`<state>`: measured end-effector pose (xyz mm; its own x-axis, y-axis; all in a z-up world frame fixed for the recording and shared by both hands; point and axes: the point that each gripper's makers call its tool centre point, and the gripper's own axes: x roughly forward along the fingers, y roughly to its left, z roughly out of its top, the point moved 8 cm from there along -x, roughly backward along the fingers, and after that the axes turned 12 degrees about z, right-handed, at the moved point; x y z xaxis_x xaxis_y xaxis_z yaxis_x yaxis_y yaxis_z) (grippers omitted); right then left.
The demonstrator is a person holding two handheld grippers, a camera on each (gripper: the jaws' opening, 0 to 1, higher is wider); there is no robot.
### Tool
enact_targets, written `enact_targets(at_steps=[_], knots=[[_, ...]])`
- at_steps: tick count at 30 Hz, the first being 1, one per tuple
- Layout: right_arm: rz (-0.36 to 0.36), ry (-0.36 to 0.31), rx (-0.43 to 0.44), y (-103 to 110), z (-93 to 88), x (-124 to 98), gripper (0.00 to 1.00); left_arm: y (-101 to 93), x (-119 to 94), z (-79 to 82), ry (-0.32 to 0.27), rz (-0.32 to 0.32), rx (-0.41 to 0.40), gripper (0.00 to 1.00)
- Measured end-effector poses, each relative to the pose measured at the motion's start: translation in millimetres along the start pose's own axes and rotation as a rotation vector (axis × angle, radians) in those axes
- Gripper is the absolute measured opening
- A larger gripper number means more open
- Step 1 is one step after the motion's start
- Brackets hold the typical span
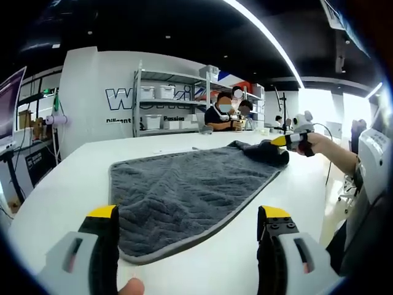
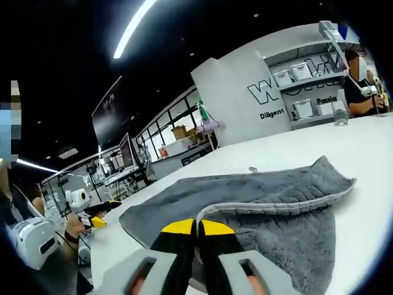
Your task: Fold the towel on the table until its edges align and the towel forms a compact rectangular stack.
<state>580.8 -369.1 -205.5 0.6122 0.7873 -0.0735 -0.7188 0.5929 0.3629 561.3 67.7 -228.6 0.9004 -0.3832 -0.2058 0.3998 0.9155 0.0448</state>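
The jaws of the left gripper [image 1: 187, 230] stand wide apart at the bottom of the left gripper view, with nothing between them; their yellow-capped tips sit just short of the near edge of the towel [image 1: 190, 187]. In the right gripper view the jaws of the right gripper [image 2: 197, 228] are pressed together at the bottom centre, yellow tips touching, clamped on the pale hem of the towel [image 2: 270, 203] where a corner is turned over onto the rest of the cloth.

The towel is dark grey with a chevron weave and a lighter grey border. In the left gripper view it lies spread on the white counter [image 1: 73, 178] across the middle of the frame, its near corner rounded and flat, its far right corner bunched up where the right gripper [image 1: 288, 141] grips it at right of centre, held by the person's hand [image 1: 319, 145]. In the right gripper view the folded-over flap forms a raised ridge running from the jaws toward the right edge of the frame, fluffy underside showing below it.

The left gripper [image 2: 98, 214] appears at lower left of the right gripper view, beside the counter's edge [image 2: 368, 141].

Grey shelving [image 1: 169, 101] with white bins stands against the far wall at upper centre of the left gripper view, and seated people are just right of it.
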Motion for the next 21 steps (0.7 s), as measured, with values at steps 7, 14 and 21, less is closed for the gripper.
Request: enact_targets(at_steps=[7, 14, 21], knots=[[0.013, 0.001, 0.003, 2, 0.7, 5, 0.03, 0.5, 0, -0.5, 0.001, -0.001, 0.000, 0.98], [0.036, 0.000, 0.009, 5, 0.3, 12, 0.03, 1.3, -1, -1.1, 0.003, -0.001, -0.001, 0.98], [0.046, 0.000, 0.015, 5, 0.7, 16, 0.03, 3.2, -2, -0.1, 0.002, 0.004, 0.000, 0.98]])
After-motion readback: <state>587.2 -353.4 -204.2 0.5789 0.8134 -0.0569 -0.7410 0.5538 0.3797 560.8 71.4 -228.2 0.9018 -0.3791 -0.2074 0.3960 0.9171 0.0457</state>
